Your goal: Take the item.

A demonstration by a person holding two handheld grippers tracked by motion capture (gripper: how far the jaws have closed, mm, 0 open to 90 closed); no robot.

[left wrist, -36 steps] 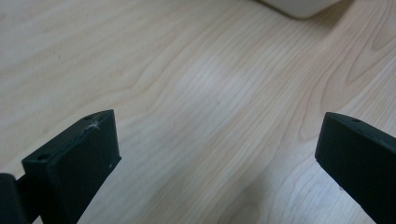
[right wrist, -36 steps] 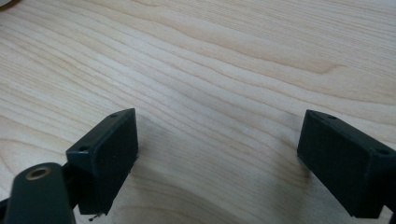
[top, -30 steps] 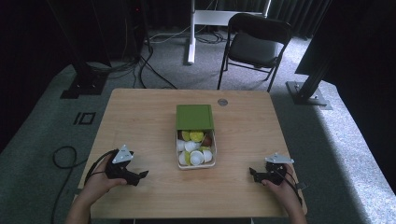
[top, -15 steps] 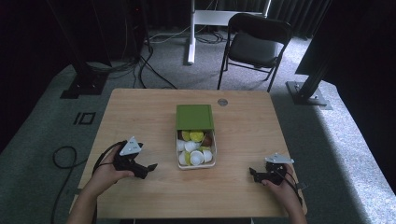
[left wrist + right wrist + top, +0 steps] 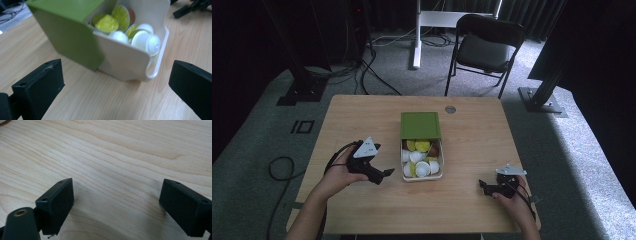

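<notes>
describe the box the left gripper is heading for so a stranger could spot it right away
On the wooden table, look to the middle, just right of the left gripper. There sits a white box packed with yellow-green and white capsules, its far end covered by a green sleeve. Nothing else on the table holds anything.

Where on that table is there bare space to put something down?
The table is bare behind and to both sides of the green-lidded box. It is bare too along the front edge between the left gripper and the right gripper. The tight spot is between the left gripper and the box's white tray.
</notes>
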